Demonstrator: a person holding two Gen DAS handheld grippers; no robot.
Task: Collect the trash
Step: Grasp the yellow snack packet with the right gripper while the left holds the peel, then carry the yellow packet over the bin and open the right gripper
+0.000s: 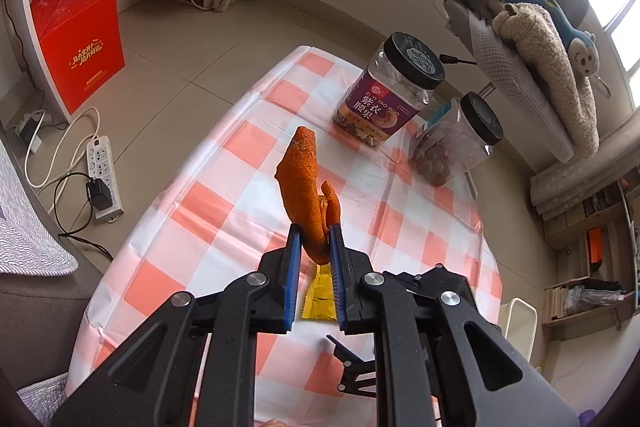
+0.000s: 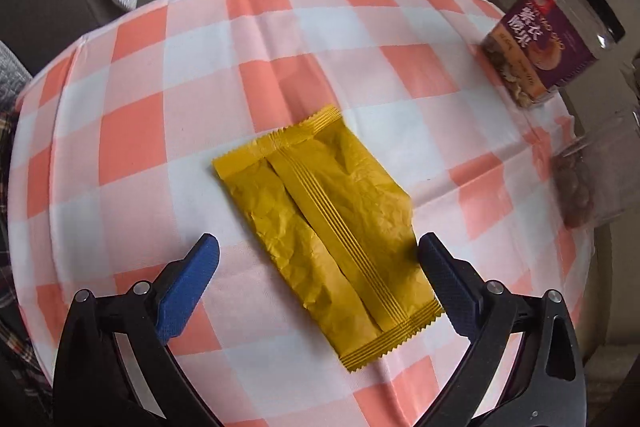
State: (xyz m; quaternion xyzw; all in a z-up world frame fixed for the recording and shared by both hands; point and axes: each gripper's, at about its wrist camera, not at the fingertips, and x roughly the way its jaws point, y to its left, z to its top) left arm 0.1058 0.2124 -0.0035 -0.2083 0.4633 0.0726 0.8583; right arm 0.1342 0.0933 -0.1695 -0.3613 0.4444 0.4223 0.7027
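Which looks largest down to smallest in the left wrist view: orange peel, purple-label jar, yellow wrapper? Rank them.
1. Purple-label jar and orange peel: alike; the peel is nearer, so unranked.
2. Yellow wrapper: smallest, mostly hidden behind the left tongs.

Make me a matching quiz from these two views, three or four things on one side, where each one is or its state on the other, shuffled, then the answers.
1. orange peel
2. yellow wrapper
3. purple-label jar
4. right gripper

A. upright on the table, black lid on
B. open
C. pinched in the left gripper, off the table
D. lying flat on the checked tablecloth

Pairs: 1-C, 2-D, 3-A, 4-B
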